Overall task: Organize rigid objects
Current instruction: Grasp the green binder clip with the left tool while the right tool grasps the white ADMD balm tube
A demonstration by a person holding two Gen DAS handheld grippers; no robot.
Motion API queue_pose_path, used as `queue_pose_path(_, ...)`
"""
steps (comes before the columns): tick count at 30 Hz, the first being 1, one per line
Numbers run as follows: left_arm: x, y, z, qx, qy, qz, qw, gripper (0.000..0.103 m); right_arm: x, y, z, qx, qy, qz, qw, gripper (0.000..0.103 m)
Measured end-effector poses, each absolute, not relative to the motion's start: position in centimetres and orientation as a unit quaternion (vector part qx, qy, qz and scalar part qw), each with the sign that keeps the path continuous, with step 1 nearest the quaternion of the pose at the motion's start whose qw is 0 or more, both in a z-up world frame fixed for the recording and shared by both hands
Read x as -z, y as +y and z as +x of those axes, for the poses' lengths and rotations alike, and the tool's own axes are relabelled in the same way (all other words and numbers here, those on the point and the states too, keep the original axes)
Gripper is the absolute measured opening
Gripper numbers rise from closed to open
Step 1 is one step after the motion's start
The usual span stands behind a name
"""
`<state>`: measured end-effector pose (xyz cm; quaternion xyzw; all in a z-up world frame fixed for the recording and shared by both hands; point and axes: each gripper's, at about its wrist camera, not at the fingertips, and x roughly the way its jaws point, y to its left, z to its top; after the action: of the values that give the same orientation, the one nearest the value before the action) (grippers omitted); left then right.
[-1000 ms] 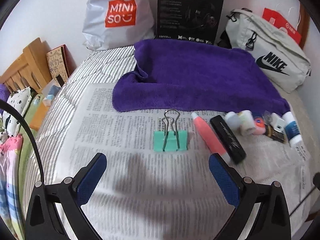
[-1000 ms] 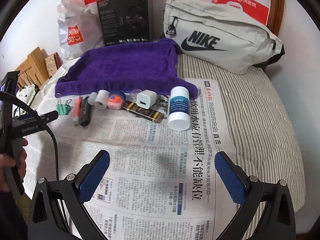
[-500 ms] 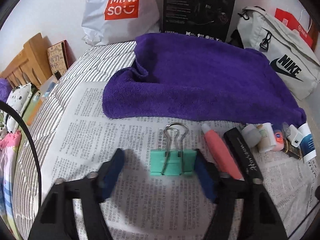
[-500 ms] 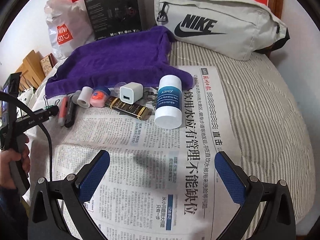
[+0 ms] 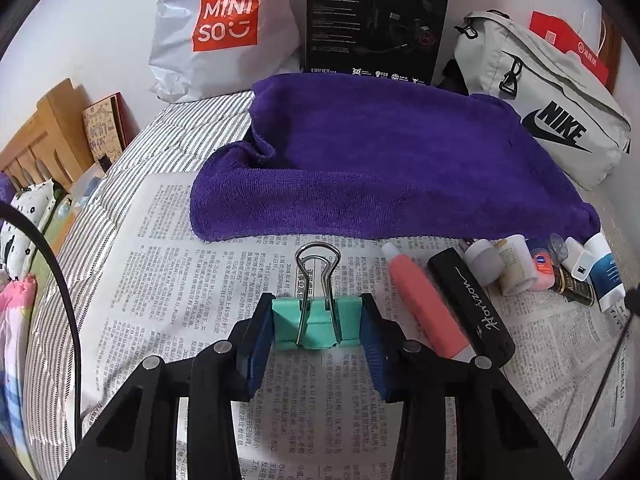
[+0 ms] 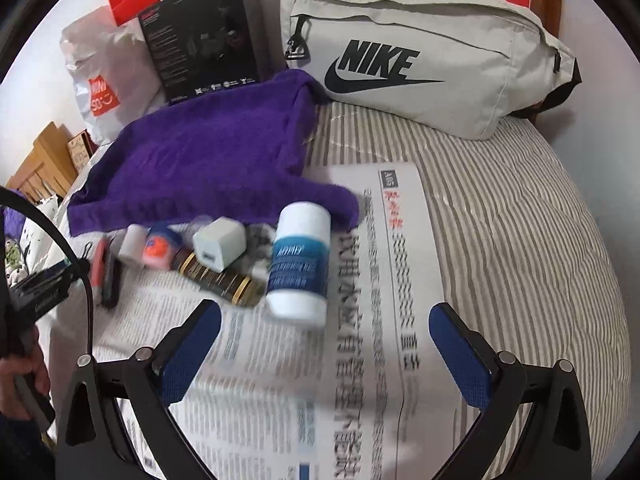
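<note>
Whereas a second ago its fingers stood wide, the left gripper now clamps the green binder clip on the newspaper, ready for lifting; the right gripper hovers wide open, empty.

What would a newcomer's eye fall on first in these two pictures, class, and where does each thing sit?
First, the mint-green binder clip on the newspaper, pinched between the left gripper pads. Behind it the purple towel spreads across the striped bed. In the right view, the open right gripper faces a white and blue bottle, with the grey Nike bag behind.
</note>
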<state>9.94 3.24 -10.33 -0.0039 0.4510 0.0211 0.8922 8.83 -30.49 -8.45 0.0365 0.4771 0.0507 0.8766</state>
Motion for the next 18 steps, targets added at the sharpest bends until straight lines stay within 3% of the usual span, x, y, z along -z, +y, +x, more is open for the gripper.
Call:
queue_pose_path(6,10.3,3.3,10.0,-0.019,0.45,-0.004,0.893,0.04,10.0,-30.0,11.3,-0.07,0.497,0.051,0.864,0.087)
queue_pose_path(8,10.3,3.3,9.9,-0.017,0.447,-0.005,0.894,0.04,10.4,-29.8,11.9,-0.068,0.497,0.047,0.864,0.074)
queue_pose_path(14,10.3,3.4,9.8,-0.012,0.443,0.0,0.896,0.04,10.6,-30.0,12.5,-0.072,0.492,0.042,0.867,0.047)
queue_pose_path(18,10.4,3.5,9.8,-0.008,0.441,0.0,0.898,0.04,10.6,-30.0,12.7,-0.076,0.496,0.05,0.863,0.047)
